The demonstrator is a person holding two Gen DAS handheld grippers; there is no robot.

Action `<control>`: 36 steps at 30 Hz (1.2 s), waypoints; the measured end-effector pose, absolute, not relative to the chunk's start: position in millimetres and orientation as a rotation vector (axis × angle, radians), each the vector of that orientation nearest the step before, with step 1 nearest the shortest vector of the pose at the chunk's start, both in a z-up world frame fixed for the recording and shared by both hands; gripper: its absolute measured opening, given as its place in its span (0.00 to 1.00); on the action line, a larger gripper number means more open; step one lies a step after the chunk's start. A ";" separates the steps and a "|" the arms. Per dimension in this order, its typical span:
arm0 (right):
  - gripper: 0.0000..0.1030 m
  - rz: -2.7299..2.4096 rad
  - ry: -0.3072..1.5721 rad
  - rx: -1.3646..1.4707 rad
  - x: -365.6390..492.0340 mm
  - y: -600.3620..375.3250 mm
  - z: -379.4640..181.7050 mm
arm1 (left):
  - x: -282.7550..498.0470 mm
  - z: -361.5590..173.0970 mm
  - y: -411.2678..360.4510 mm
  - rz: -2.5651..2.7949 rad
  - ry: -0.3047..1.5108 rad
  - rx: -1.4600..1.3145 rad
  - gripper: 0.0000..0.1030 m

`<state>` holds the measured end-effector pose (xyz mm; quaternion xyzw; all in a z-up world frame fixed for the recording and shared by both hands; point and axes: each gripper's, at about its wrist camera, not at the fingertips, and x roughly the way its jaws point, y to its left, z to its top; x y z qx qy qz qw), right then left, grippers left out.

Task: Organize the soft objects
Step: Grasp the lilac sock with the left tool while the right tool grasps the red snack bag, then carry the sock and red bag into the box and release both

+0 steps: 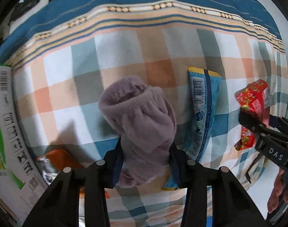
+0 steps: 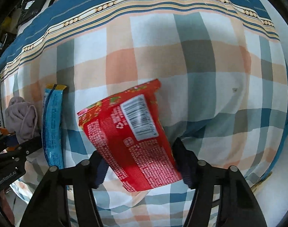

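My left gripper (image 1: 145,157) is shut on a fuzzy mauve sock (image 1: 142,117) and holds it above the checked bedsheet (image 1: 68,79). The sock also shows at the left of the right wrist view (image 2: 22,117). My right gripper (image 2: 140,162) is shut on a red snack packet (image 2: 128,132), tilted, barcode side up, lifted over the sheet. The packet and right gripper (image 1: 255,124) also show at the right of the left wrist view, packet (image 1: 253,98). A blue wrapped pack (image 1: 204,109) lies flat on the sheet between the two grippers; it also shows in the right wrist view (image 2: 52,124).
A white cardboard box with green print and barcodes (image 1: 5,124) stands at the left. An orange item (image 1: 58,157) lies below the sock beside the box. The sheet's blue striped border (image 2: 125,1) runs along the far edge, with clutter beyond.
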<state>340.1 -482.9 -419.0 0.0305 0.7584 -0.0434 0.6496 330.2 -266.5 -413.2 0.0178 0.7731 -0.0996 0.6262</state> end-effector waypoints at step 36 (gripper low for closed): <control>0.50 0.276 1.437 0.307 178.1 -181.8 -190.2 | 168.2 -162.4 16.2 -0.066 1.333 -0.089 0.38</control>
